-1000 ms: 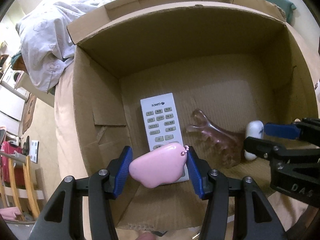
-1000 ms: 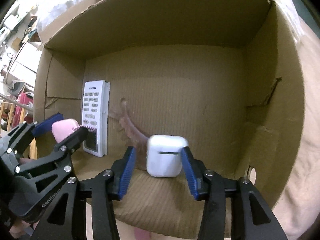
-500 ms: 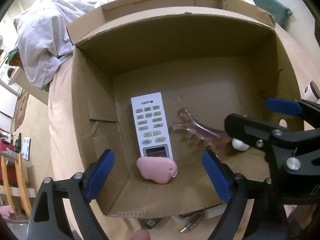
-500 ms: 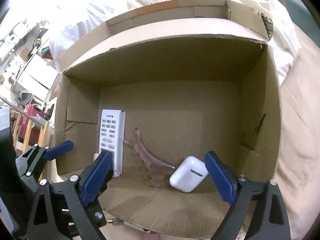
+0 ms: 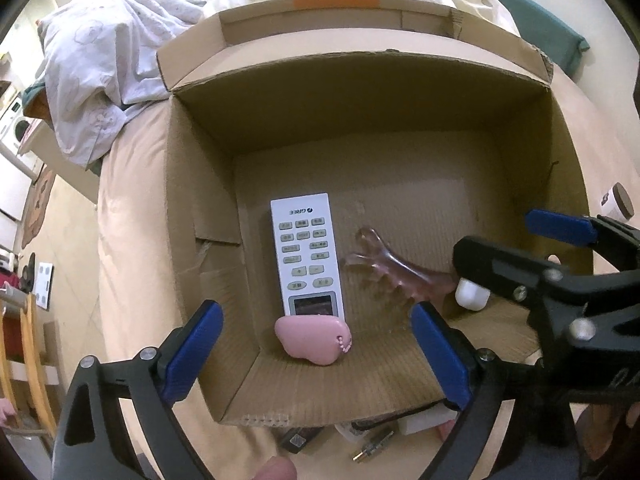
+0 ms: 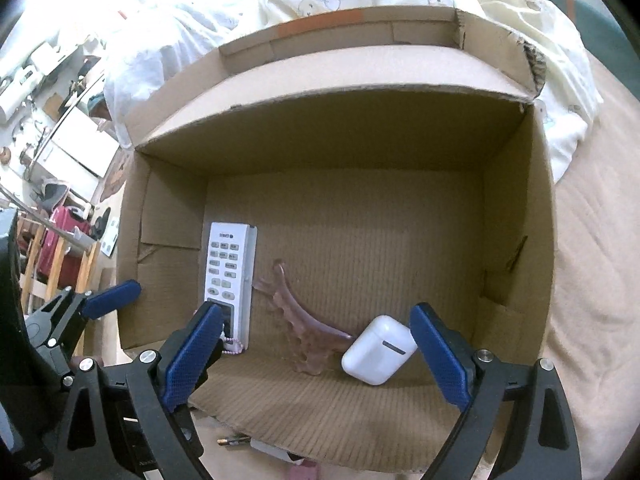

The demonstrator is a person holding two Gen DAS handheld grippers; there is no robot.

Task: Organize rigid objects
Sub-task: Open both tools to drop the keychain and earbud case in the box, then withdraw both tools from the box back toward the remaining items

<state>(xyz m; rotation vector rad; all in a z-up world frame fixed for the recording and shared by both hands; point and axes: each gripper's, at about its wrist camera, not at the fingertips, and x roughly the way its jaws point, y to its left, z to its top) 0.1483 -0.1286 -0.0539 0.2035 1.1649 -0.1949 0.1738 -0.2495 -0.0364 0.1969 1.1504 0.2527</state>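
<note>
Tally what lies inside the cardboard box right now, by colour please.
White: 2, the remote control and the earbud case.
Pink: 2, the pink pouch and the translucent pink hair clip.
Total: 4 in the cardboard box. Both claws are open and hold nothing.

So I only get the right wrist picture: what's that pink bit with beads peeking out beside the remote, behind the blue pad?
Observer: A rounded pink case with a bead chain, lying on the box floor at the remote's screen end.
Operator: Is anything gripping it?
Observer: No. The left gripper is open, with its pads wide on either side of the case.
Operator: Anything outside the box that I miss?
Observer: A small jar with a brown lid stands past the cardboard box's right wall.
</note>
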